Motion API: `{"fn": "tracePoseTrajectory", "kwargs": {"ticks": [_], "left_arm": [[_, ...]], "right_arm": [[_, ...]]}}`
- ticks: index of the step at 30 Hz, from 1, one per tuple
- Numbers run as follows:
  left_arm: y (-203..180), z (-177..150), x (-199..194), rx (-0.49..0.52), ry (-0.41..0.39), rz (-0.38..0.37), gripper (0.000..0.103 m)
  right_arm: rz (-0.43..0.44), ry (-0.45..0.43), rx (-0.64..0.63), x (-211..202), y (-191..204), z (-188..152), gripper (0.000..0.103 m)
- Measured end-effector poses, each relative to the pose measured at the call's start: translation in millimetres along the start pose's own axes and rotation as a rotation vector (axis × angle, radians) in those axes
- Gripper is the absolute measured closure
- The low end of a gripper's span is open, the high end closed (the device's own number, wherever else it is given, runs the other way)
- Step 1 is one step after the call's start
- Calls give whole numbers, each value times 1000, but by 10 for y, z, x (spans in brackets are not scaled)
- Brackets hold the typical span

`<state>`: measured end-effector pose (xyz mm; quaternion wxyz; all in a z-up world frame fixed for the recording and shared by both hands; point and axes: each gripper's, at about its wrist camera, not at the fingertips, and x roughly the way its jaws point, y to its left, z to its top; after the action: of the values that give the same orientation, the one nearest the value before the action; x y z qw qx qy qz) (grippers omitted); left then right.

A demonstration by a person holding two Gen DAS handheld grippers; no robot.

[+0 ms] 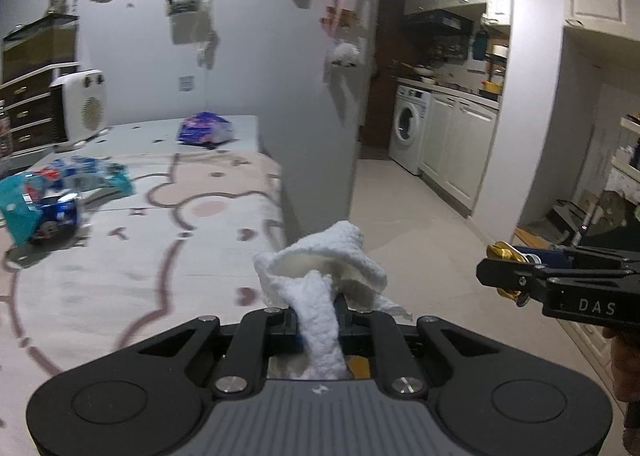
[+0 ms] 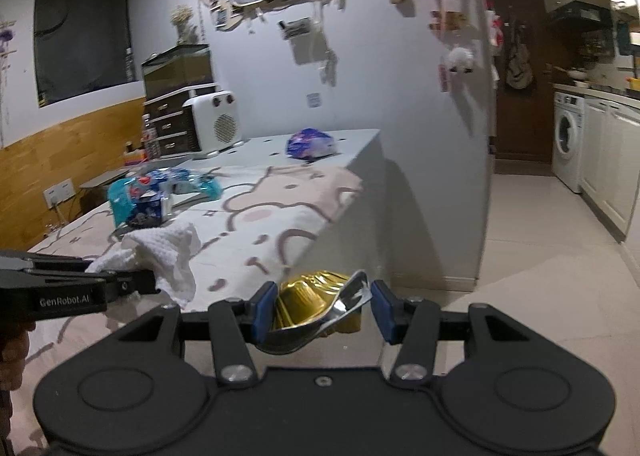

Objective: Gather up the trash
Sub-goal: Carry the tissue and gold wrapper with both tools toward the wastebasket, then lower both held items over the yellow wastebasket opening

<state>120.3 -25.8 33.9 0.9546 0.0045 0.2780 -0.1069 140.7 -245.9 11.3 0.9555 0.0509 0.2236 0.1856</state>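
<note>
At the left of the left wrist view, blue snack wrappers [image 1: 60,192] lie on the pink-patterned table cover [image 1: 120,276], with a purple packet [image 1: 206,129] farther back near the white heater [image 1: 80,108]. At bottom centre the left gripper [image 1: 318,322] has its jaws pinched tight on a crumpled white paper towel [image 1: 324,276]. In the right wrist view, the right gripper [image 2: 324,306] stands wide open around a gold foil cup [image 2: 308,296]; the cup seems to touch only the left pad [image 2: 264,310], though blur makes this uncertain.

Left tool [image 1: 316,320] clamped shut (fingers together), right tool [image 2: 324,310] spread wide.
</note>
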Motion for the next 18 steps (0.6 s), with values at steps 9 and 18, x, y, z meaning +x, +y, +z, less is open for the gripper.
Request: {"fn": "tracePoseTrajectory", "kwargs": {"ticks": [9, 18], "left_arm": [[-670, -27, 370, 22, 43, -83, 90], [-1297, -160, 930, 31, 120, -152, 90]], "right_arm": [[-74, 1, 51, -221, -596, -186, 51], [-145, 38, 135, -270, -1286, -492, 51]]}}
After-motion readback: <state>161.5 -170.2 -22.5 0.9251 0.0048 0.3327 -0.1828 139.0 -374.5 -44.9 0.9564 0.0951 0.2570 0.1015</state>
